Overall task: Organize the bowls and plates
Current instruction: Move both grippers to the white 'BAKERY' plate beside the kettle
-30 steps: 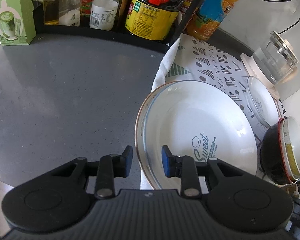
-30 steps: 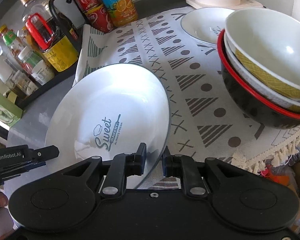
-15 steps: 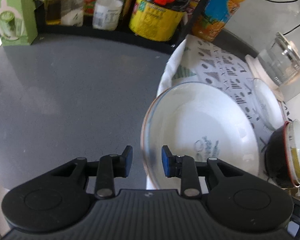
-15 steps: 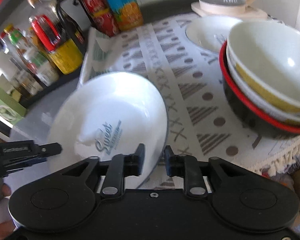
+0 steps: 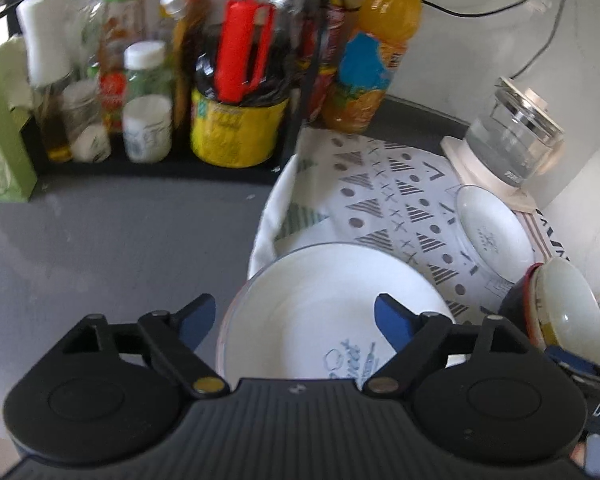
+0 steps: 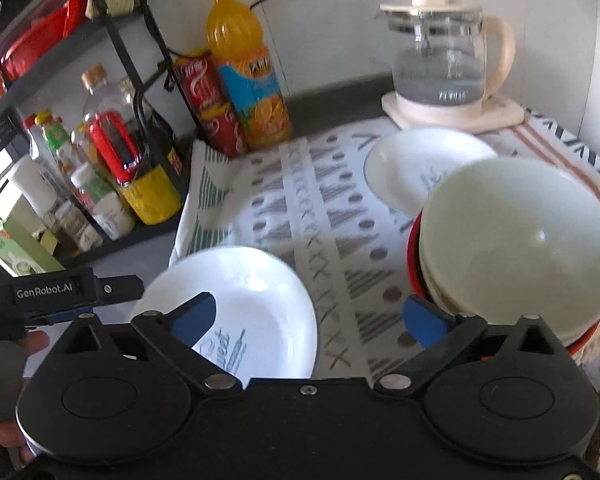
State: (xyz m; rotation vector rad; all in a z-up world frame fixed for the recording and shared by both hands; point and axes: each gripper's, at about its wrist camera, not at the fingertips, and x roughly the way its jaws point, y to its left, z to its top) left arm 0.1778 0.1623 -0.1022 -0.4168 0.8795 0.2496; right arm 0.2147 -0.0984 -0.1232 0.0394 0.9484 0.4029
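A large white plate [image 5: 324, 300] [image 6: 256, 304] with blue lettering lies on the front left corner of the patterned cloth [image 5: 400, 196] [image 6: 312, 208]. My left gripper [image 5: 296, 320] hovers over its left rim, jaws opening wide, pads off the plate. My right gripper [image 6: 308, 316] hangs above the plate's right rim, jaws also opening, nothing pressed between them. A smaller white plate [image 5: 492, 232] [image 6: 412, 164] lies farther back on the cloth. A stack of bowls [image 5: 560, 312] [image 6: 512, 248], cream ones nested in a black red-rimmed one, stands at the right.
A black rack of bottles and jars [image 5: 228, 92] [image 6: 112, 152] lines the back left, with an orange juice bottle [image 5: 376, 52] [image 6: 248, 76] beside it. A glass kettle [image 5: 516, 132] [image 6: 440, 60] stands at the back right. Grey counter [image 5: 100, 248] spreads left of the cloth.
Both grippers let go of the large plate's rim, opened wide and rose. The plate now lies on the cloth, lower in both views.
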